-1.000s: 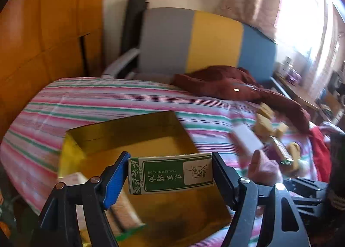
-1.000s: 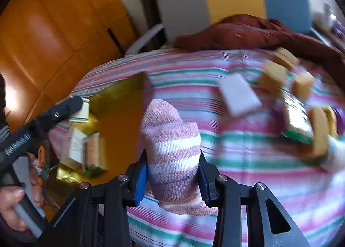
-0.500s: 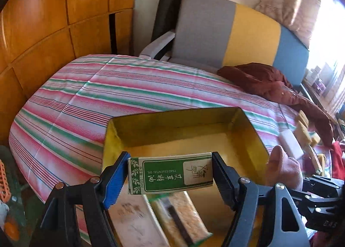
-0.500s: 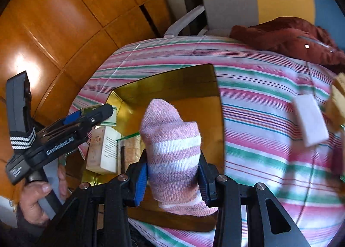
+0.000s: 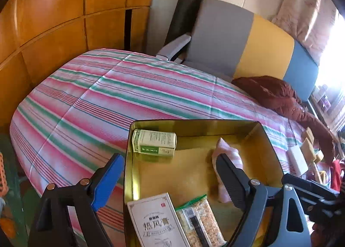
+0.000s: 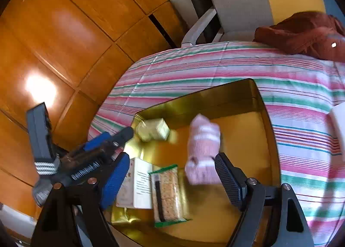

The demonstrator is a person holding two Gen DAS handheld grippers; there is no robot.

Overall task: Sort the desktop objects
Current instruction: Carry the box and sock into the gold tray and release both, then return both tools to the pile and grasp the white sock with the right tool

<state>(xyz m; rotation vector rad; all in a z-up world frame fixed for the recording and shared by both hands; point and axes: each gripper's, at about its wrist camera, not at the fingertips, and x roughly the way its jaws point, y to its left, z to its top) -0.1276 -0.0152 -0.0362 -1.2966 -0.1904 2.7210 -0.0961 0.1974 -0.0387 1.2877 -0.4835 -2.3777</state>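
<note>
Left wrist view: your left gripper (image 5: 166, 179) is spread wide and empty; the green box (image 5: 154, 143) lies in the gold tray's (image 5: 194, 125) far corner. Right wrist view: your right gripper (image 6: 170, 174) gapes wide, the pink sock (image 6: 202, 150) loose in the tray.

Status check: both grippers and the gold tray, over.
Left gripper open, empty. Right gripper open, empty. Green box and pink sock in gold tray. Nothing blocking.

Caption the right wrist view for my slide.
Open right claw above gold tray holding pink striped sock, green box, cracker packet and white box.
</note>
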